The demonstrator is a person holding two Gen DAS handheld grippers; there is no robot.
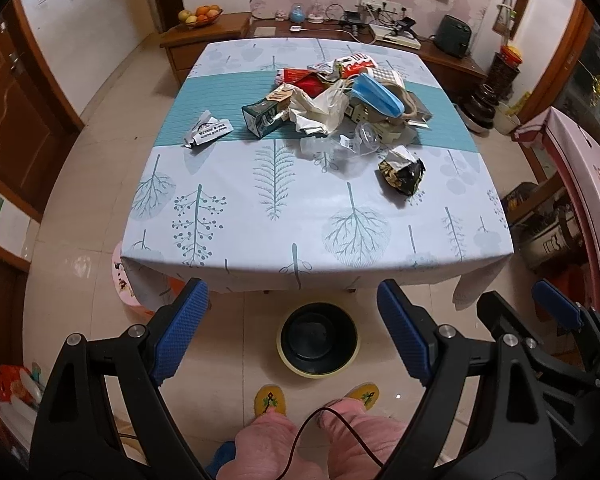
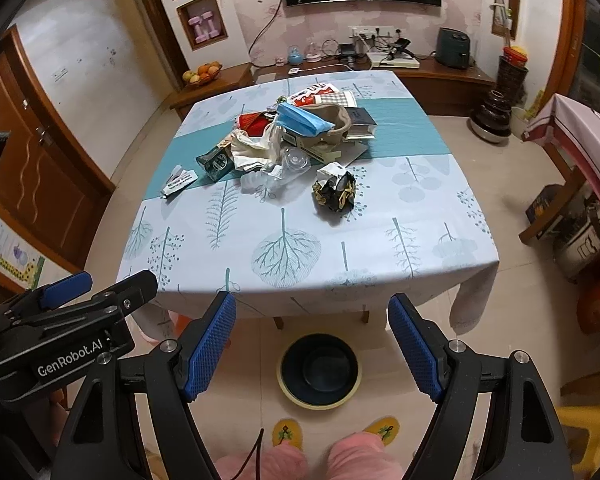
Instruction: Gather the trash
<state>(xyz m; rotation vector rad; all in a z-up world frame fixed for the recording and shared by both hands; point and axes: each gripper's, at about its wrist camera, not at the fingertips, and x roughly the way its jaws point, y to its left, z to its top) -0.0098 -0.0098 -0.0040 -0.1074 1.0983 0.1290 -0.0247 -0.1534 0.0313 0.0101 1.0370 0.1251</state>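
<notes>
Clearly at the very start of collecting: nothing lifted yet, no piece of trash in the round dark bin with the yellow rim [image 2: 319, 372] standing on the tiled floor just in front of the yellow slippers [image 2: 287, 432]. Left claw [image 1: 292, 332] held wide apart, blue ribbed pads bare, nothing between them; right claw [image 2: 312, 348] likewise spread wide and empty, both hanging short of the near edge of the tabletop with the pale tree-print cloth and teal band [image 2: 340, 256]. Well apart from either claw, all the rubbish: a heap on the teal band made up of a blue surgical mask [image 2: 302, 120], crumpled white paper [image 2: 252, 150], a dark green carton lying on its side [image 2: 214, 164], clear crushed plastic packaging [image 2: 276, 174] and red-and-white wrappers [image 2: 312, 94] at the back. Set off from the heap, a crumpled black-and-gold foil bag [image 2: 335, 188] nearest the front, and a small white printed wrapper [image 2: 178, 180] alone at the left. Next, probably a reach forward over the cloth, most easily to the foil bag for the right claw or the lone wrapper for the left, a close on crinkly, springy material, then a carry back and down to the bin. Likely snag: light pieces slipping from the pads.
</notes>
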